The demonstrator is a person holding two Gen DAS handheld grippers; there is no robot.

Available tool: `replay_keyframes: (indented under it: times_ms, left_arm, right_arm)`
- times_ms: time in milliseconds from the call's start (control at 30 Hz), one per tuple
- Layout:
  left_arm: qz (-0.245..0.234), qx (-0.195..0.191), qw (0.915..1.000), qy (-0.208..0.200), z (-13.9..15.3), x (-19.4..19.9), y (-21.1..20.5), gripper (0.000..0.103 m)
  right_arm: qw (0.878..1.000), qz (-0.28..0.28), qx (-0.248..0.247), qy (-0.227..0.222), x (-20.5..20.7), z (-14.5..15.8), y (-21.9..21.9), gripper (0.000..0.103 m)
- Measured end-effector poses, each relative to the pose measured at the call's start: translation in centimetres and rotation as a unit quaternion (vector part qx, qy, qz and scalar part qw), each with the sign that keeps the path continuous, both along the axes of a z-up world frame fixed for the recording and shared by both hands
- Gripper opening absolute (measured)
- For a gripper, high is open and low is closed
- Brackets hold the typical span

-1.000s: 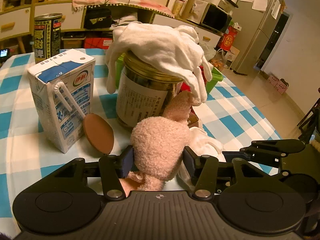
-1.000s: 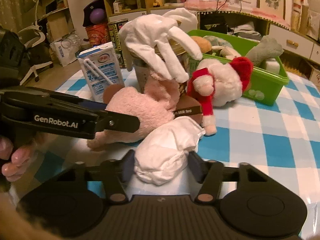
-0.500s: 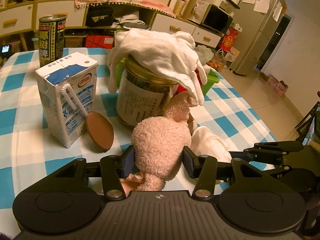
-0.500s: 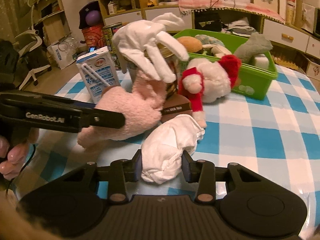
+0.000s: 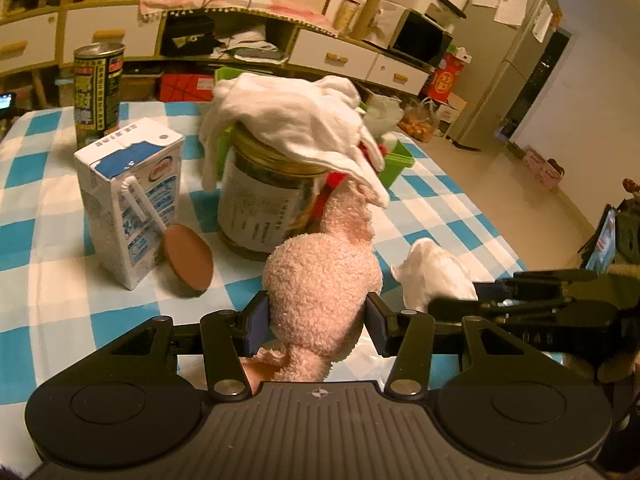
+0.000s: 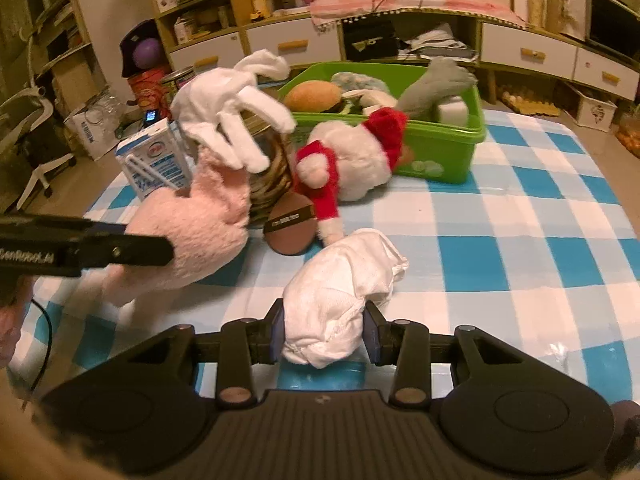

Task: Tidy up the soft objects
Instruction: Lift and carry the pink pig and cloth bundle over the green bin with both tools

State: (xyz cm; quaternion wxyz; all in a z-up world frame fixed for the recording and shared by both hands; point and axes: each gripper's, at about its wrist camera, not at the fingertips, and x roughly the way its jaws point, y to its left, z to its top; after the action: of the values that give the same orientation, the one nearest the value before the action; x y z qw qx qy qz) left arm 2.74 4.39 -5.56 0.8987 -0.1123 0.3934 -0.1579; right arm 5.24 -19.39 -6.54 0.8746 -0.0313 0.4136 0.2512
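My left gripper (image 5: 316, 320) is shut on a pink plush toy (image 5: 320, 280), whose long ear reaches up toward the jar. The same pink plush (image 6: 192, 236) shows at left in the right wrist view, with a left finger (image 6: 132, 250) across it. My right gripper (image 6: 324, 336) is shut on a crumpled white cloth (image 6: 340, 288), both pads pressing its sides. That cloth (image 5: 432, 272) also shows in the left wrist view. White gloves (image 5: 296, 128) drape over a glass jar (image 5: 260, 208). A red and white Santa plush (image 6: 352, 160) lies against a green bin (image 6: 440, 152).
A milk carton (image 5: 132, 200) stands left of the jar, a brown disc (image 5: 188, 260) leaning on it, and a tin can (image 5: 98, 88) behind. Soft toys fill the green bin. The blue checked tablecloth (image 6: 520, 240) is bare at right. The table edge drops off to the floor.
The right jaws have closed on the white cloth and raised it a little. The left gripper keeps its hold on the pink plush, now slightly higher off the table.
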Motion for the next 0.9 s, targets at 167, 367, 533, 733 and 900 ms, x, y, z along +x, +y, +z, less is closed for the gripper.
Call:
replay_keyframes:
  times_ms: [167,367,533,733,900]
  left_arm:
    - [-0.014,0.004,0.9998,-0.010,0.7,-0.7,-0.9,0.051]
    - [-0.026,0.000,0.9994,-0.021,1.7,-1.2,-1.8,0.051]
    - [-0.036,-0.007,0.9990,-0.024,2.4,-1.4,-2.3,0.051]
    - [-0.044,-0.013,0.9982,-0.038,3.6,-1.6,-2.7,0.051]
    - [-0.039,-0.021,0.9975,-0.054,5.0,-1.4,-2.8,0.051]
  right_arm:
    - [1.000,-0.014,0.007,-0.002,0.0,1.0,-0.7,0.006]
    - [0.999,-0.029,0.017,-0.003,0.1,2.0,-1.3,0.006]
    - [0.999,-0.044,0.025,-0.003,0.3,2.7,-1.8,0.006]
    - [0.998,-0.056,0.038,-0.007,0.7,3.5,-2.2,0.006]
    - [0.997,-0.063,0.047,-0.014,1.4,4.5,-2.2,0.006]
